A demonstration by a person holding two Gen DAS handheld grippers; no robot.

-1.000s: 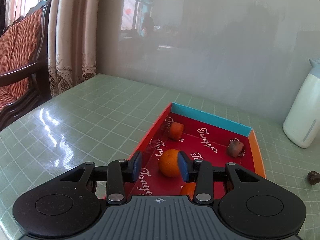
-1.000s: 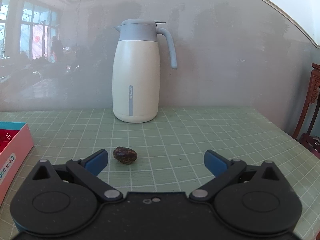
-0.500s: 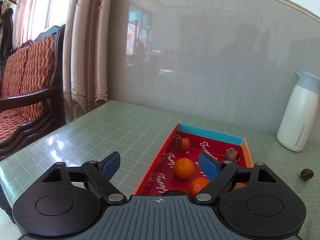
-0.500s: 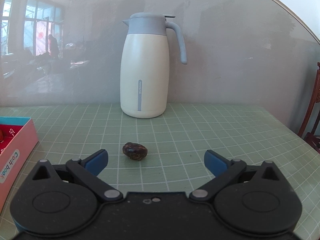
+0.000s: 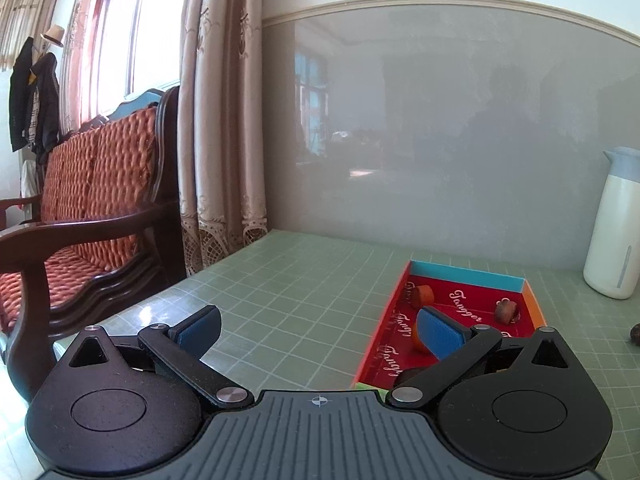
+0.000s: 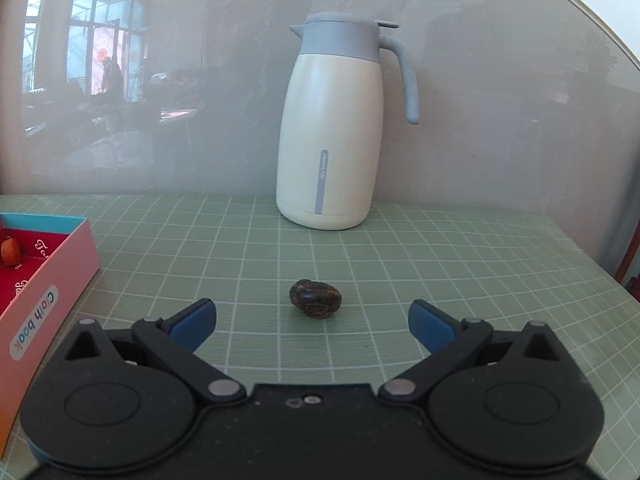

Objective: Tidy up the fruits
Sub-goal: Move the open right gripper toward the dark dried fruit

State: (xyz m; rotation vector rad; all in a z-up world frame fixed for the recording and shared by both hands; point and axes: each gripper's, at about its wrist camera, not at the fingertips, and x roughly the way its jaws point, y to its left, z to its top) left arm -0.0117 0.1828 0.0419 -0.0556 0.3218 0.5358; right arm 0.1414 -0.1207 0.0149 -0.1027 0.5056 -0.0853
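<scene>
- Left wrist view: the left gripper [image 5: 318,330] has just been opening and now stands spread as wide as it goes, with nothing between its blue pads; the near fingertip [image 5: 438,330] only overlaps the tray in the picture and touches no fruit.
- Same view: the red tray [image 5: 466,272] lies on the green gridded table [image 5: 280,300], to the right of the gripper's line. In it lie a reddish-brown fruit [image 5: 422,295] near the far left wall, a darker brown one [image 5: 505,312] by the right wall, and a bit of an orange [image 5: 419,345] peeping out behind the blue pad. The tray serves as the collecting place, so the empty, open jaws beside it fit a hand that has no fruit to carry.
- Same view: at the far right edge a dark fruit [image 5: 636,334] sits on the table outside the tray, near a white jug [image 5: 614,236].
- Right wrist view: the right gripper [image 6: 312,322] is wide open and empty, aimed so that the dark wrinkled fruit [image 6: 315,297] lies on the table just ahead, between the lines of the two pads but clear of both.
- Same view: that centring looks like the set-up for a pinch; this fruit appears to be the one left to organise.
- Same view: the tray's pink wall [image 6: 60,272] lies to the left, well apart, and the jug [image 6: 332,140] stands behind the fruit.
</scene>
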